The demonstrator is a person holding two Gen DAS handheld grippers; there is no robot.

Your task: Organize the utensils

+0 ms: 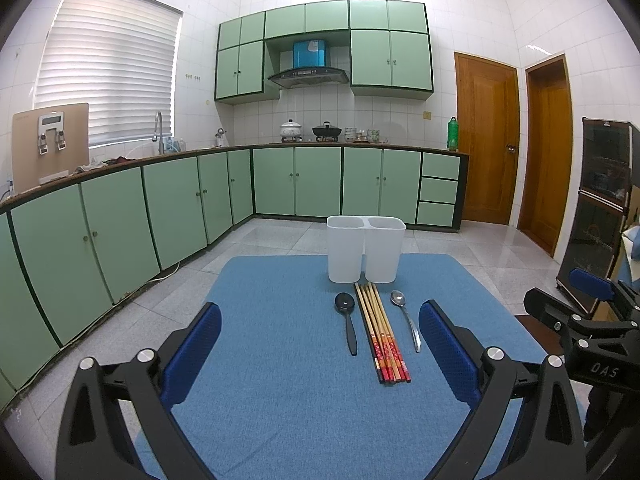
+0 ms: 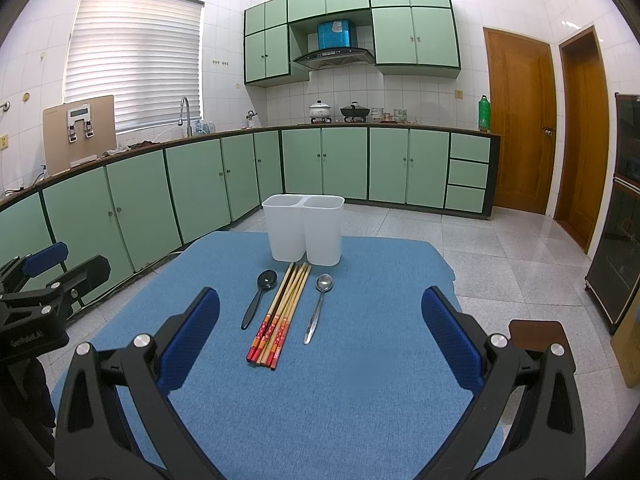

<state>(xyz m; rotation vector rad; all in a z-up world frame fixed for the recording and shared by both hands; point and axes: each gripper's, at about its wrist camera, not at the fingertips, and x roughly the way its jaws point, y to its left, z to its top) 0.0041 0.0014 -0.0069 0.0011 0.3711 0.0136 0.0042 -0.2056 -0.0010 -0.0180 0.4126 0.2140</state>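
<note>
A white two-compartment holder (image 1: 365, 249) (image 2: 305, 229) stands at the far side of a blue mat (image 1: 288, 380) (image 2: 352, 380). In front of it lie a black spoon (image 1: 347, 322) (image 2: 258, 296), a bundle of several bamboo chopsticks with red ends (image 1: 382, 334) (image 2: 280, 314), and a metal spoon (image 1: 407, 318) (image 2: 318, 306). My left gripper (image 1: 320, 354) is open, held above the mat's near part, nothing between its blue pads. My right gripper (image 2: 320, 338) is open too, likewise short of the utensils. Both holder compartments look empty from here.
The mat covers a small table (image 2: 538, 332) over a tiled floor (image 2: 500, 256). Green cabinets (image 1: 172, 208) run along the left and back. Wooden doors (image 1: 486, 140) and a dark glass cabinet (image 1: 600, 208) stand to the right.
</note>
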